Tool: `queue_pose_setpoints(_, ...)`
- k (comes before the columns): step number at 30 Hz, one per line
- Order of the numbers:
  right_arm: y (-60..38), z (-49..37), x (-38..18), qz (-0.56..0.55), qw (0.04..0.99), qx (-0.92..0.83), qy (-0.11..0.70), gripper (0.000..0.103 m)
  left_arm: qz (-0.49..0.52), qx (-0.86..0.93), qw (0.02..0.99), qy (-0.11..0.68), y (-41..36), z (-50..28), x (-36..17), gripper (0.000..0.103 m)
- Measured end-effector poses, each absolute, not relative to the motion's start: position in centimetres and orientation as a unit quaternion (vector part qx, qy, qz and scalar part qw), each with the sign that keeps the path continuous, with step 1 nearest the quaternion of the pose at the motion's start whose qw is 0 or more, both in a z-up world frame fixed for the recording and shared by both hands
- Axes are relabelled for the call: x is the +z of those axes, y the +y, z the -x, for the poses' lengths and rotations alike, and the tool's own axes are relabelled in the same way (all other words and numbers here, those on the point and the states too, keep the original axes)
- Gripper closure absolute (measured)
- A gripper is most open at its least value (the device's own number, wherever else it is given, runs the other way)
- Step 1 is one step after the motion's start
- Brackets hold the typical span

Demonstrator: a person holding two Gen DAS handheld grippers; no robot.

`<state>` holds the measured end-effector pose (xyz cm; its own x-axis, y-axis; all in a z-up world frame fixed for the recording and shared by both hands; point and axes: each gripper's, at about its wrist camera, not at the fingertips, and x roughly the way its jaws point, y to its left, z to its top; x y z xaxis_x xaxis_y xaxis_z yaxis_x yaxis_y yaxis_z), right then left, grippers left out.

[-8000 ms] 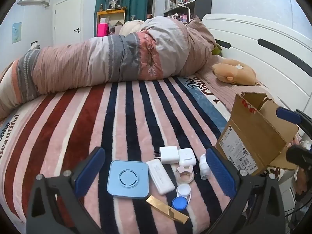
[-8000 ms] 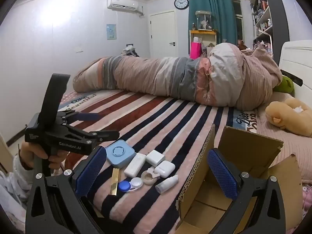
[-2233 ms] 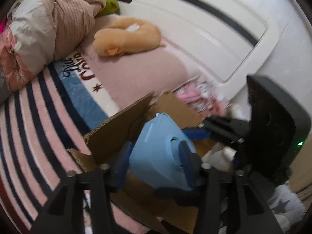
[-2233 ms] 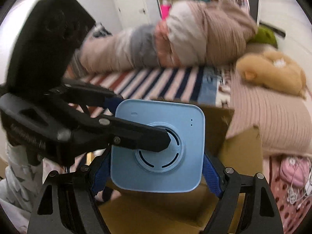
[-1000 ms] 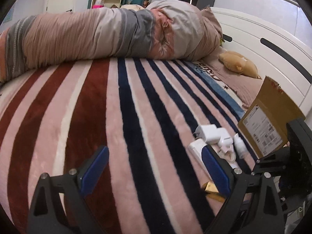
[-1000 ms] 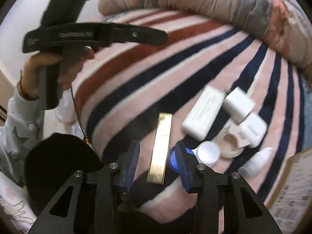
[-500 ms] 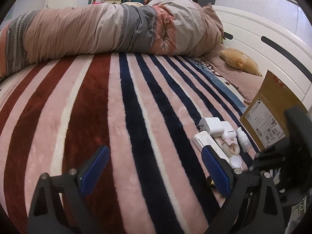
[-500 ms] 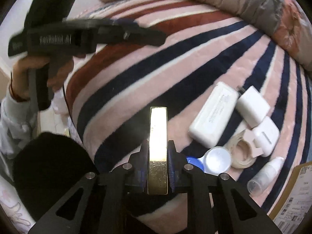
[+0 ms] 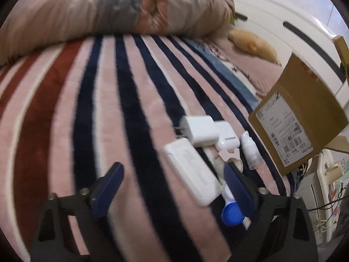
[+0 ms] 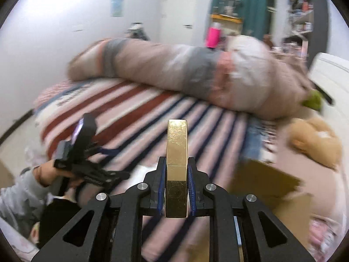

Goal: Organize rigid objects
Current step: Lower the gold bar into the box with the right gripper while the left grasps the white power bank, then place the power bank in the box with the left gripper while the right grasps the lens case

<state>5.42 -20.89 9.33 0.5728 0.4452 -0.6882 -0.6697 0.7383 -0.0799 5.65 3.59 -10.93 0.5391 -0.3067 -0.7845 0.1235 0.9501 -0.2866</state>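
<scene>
Left wrist view is showing a cardboard box (image 9: 305,118) standing at the right edge of the striped blanket (image 9: 65,113), with a white shipping label (image 9: 283,128) facing the camera; its barcodes and print are too blurred to read. A flat white case (image 9: 192,168) is lying near the middle with faint lettering on its lid that cannot be made out. Just behind it a white charger plug (image 9: 200,128) is sitting against a white earbud case (image 9: 226,137), and a small white bottle (image 9: 249,150) is lying just beside the box. A pink tape holder (image 9: 229,155) is showing between these, and a blue-and-white contact lens case (image 9: 232,211) is lying partly behind the right finger of the left gripper (image 9: 172,187). That gripper is hovering low over the blanket with its blue-padded fingers spread wide, nothing between them, the flat white case lying between and beyond the tips. A rolled duvet (image 9: 113,11) is stretching across the far side of the bed, and a tan plush toy (image 9: 255,45) is resting by the white headboard (image 9: 283,17).

Right wrist view is blurred. The right gripper (image 10: 176,187) is clamping a gold bar (image 10: 176,163) tightly between its pads, the bar pointing forward, raised above the bed. Blurred writing on the blanket's far edge is unreadable. At lower left a hand (image 10: 47,174) is gripping the other tool's handle.
</scene>
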Motion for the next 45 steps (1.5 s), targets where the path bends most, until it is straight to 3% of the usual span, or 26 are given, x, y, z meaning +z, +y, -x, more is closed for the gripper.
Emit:
queue_pose_setpoints(2, -22.8, -6.8, 8.6, 0.177, 0.873, 0.284, 0.354, 0.089, 0.096, -0.127, 0.862, 0.482, 2.5, -6.5, -11.6, 0.038)
queue_pose_setpoints(11, -26.0, -8.9, 3.8, 0.2, 0.854, 0.234, 0.42, 0.089, -0.004, -0.122, 0.853, 0.507, 0.6, -7.5, -11.8, 0.065)
queue_pose_setpoints(14, -26.4, -8.8, 3.5, 0.195, 0.852, 0.22, 0.433, 0.089, 0.004, -0.123, 0.845, 0.52, 1.6, -7.5, -11.7, 0.066)
queue_pose_setpoints(19, -26.0, -8.0, 4.9, 0.179, 0.875, 0.227, 0.388, 0.077, -0.03, -0.101, 0.857, 0.505, -0.3, -7.0, -12.4, 0.058)
queue_pose_setpoints(20, -25.8, -7.6, 5.4, 0.171, 0.878, 0.239, 0.378, 0.077, -0.035, -0.094, 0.859, 0.502, -0.4, -6.9, -12.5, 0.06)
queue_pose_setpoints(21, -25.3, -7.1, 5.9, 0.16, 0.879, 0.255, 0.369, 0.077, -0.038, -0.085, 0.862, 0.499, -0.4, -7.0, -12.5, 0.069)
queue_pose_setpoints(27, -21.2, -3.9, 6.5, 0.13, 0.843, 0.394, 0.342, 0.077, -0.018, -0.079, 0.867, 0.491, 1.2, -6.6, -11.4, 0.071)
queue_pose_setpoints(30, -18.9, -3.0, 5.3, 0.132, 0.812, 0.445, 0.355, 0.073, -0.011, -0.074, 0.875, 0.479, 2.6, -5.8, -9.3, 0.071)
queue_pose_setpoints(32, -17.5, -2.1, 3.9, 0.143, 0.791, 0.469, 0.366, 0.057, -0.013, -0.07, 0.881, 0.468, 3.6, -5.2, -7.2, 0.071)
queue_pose_setpoints(33, -16.7, -1.6, 2.9, 0.153, 0.781, 0.48, 0.369, 0.054, -0.015, -0.069, 0.885, 0.46, 4.0, -5.0, -5.8, 0.071)
queue_pose_setpoints(39, -13.6, -0.6, -3.2, 0.18, 0.735, 0.516, 0.402, 0.046, -0.021, -0.109, 0.899, 0.423, 3.3, -4.8, 2.1, 0.071)
queue_pose_setpoints(45, -12.6, -1.9, -9.4, 0.229, 0.729, 0.5, 0.407, 0.04, -0.043, -0.203, 0.893, 0.4, -4.0, -6.5, 8.3, 0.071)
